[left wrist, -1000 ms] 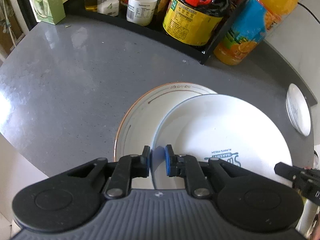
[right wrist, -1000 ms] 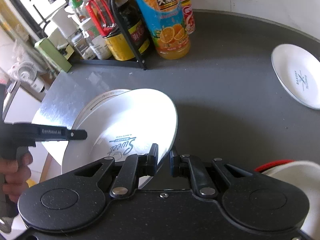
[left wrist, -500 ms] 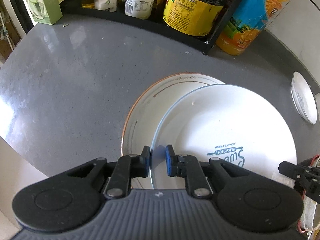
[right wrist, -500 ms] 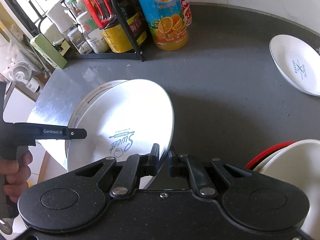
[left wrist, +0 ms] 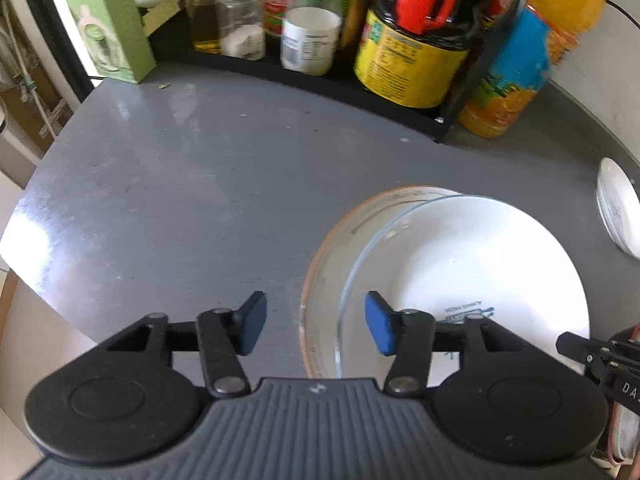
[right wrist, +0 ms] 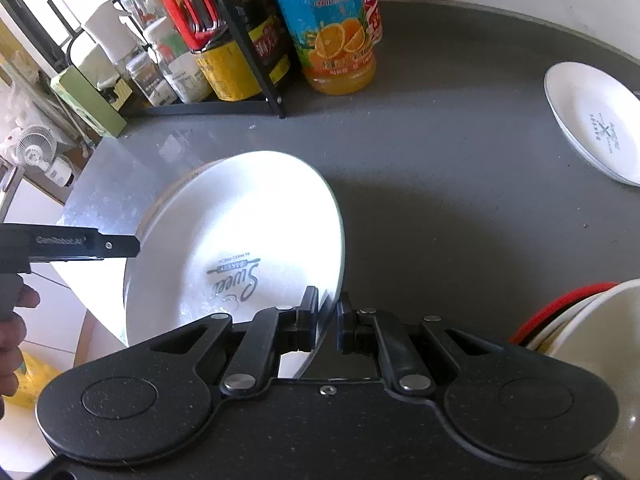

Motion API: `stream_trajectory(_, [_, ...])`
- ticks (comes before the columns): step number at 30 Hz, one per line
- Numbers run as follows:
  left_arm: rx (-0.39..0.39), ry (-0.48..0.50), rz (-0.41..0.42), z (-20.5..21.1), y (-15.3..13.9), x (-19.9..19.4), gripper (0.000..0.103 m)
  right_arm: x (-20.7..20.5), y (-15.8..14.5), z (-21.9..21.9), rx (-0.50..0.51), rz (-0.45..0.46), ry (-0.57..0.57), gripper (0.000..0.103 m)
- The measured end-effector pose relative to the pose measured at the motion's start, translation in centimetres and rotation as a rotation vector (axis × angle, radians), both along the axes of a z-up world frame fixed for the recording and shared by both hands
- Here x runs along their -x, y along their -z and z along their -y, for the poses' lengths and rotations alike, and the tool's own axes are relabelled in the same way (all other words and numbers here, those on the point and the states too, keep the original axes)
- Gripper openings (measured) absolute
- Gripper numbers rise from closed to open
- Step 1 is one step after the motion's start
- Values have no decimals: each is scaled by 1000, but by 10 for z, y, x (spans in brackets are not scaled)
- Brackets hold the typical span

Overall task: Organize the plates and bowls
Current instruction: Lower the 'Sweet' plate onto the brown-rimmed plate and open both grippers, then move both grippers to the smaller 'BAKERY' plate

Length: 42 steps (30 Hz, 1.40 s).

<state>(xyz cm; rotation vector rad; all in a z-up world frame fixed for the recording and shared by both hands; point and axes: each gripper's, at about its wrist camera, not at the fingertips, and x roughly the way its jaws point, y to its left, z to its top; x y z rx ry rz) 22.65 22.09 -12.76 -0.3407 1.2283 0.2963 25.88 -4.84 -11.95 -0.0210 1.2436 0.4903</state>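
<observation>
On the grey surface (left wrist: 192, 208), right claw (right wrist: 327, 326) grips the bakery plate (right wrist: 240, 240) over the rimmed plate (left wrist: 320, 280); left claw (left wrist: 316, 322) gapes (small plate (right wrist: 592, 120) and bowls (right wrist: 580, 320) remain).

Orange-rimmed plate (left wrist: 324, 264): mostly covered by white plate (left wrist: 472, 264) lying over it; only its left crescent shows. In the right wrist view just a sliver of it peeks out. White plate's near edge hidden behind right gripper (right wrist: 328, 318) body; printed lettering partly cut off in the left wrist view. Bowls (right wrist: 592, 320) cut by frame edge at right; count unclear. Shelf bottles (left wrist: 308, 40) blurred, labels unreadable. Small plate (left wrist: 618, 212) cropped at right edge.
</observation>
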Motion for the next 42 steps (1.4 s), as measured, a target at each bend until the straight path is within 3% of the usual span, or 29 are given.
stream_trajectory(7, [24, -21, -24, -9, 12, 2, 57, -1, 5, -7, 17, -1, -3, 12])
stream_trajectory(15, [2, -25, -25, -13, 16, 1, 63, -5, 13, -8, 47, -16, 15, 32])
stream_trajectory(24, [2, -1, -37, -24, 19, -11, 69, -4, 23, -18, 70, -23, 22, 37])
stream_trajectory(27, [-28, 22, -37, -22, 11, -17, 69, -6, 21, -18, 80, -38, 32, 38])
stream_trajectory(38, [10, 193, 56, -18, -21, -68, 70, -12, -9, -7, -18, -9, 194, 46])
stream_trajectory(42, [15, 276, 86, -5, -29, -80, 70, -12, -26, -2, -24, 39, 277, 57])
